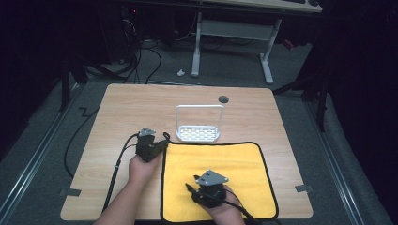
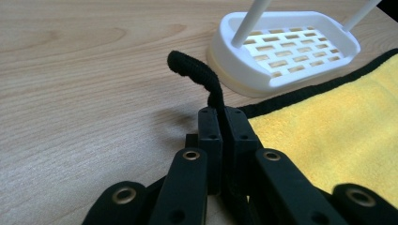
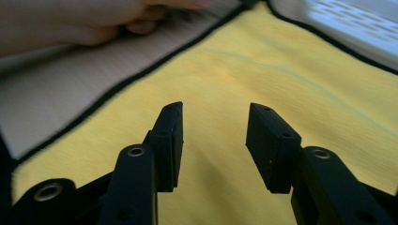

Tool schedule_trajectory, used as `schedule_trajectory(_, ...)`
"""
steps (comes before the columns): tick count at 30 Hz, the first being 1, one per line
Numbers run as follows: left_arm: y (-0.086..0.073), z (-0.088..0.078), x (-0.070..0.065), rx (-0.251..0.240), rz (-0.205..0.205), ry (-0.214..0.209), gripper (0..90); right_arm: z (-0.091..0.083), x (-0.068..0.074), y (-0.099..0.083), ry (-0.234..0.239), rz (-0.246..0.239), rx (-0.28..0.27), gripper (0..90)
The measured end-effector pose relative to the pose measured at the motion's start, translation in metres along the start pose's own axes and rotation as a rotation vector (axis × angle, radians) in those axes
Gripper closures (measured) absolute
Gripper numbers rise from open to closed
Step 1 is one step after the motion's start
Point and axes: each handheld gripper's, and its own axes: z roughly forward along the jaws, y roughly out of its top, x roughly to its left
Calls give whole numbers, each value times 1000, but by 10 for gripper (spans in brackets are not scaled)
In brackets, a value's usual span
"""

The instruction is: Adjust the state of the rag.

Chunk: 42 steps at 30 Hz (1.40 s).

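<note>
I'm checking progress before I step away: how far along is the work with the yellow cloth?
Done so far: the yellow cloth lies spread flat on the table, beside the white rack. In hand: the left gripper is shut on the cloth's black-edged corner, which stands up from the wood. The right gripper hovers open over the cloth, holding nothing. Left: no fold shows yet, so any folding seems still ahead.

Yellow cloth (image 1: 220, 168) near edge cut off (high view), hand (image 3: 70, 21) blurred
</note>
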Motion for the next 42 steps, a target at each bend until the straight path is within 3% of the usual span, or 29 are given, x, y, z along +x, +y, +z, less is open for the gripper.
schedule_trajectory(6,-1,0,0,-3,-5,6,859,28,48,13,102,-74,11,566)
schedule_trajectory(12,-1,0,-1,-2,-5,11,860,43,65,11,127,-106,42,563)
schedule_trajectory(18,-2,0,-1,-4,-2,8,860,52,69,7,123,-120,69,559)
schedule_trajectory(28,-2,0,0,1,-6,8,860,53,68,8,57,-176,71,805)
schedule_trajectory(36,-2,-1,1,-9,-11,-4,862,52,65,9,69,-175,61,831)
schedule_trajectory(42,-3,-6,4,-51,-39,-24,862,42,64,14,72,-165,8,836)
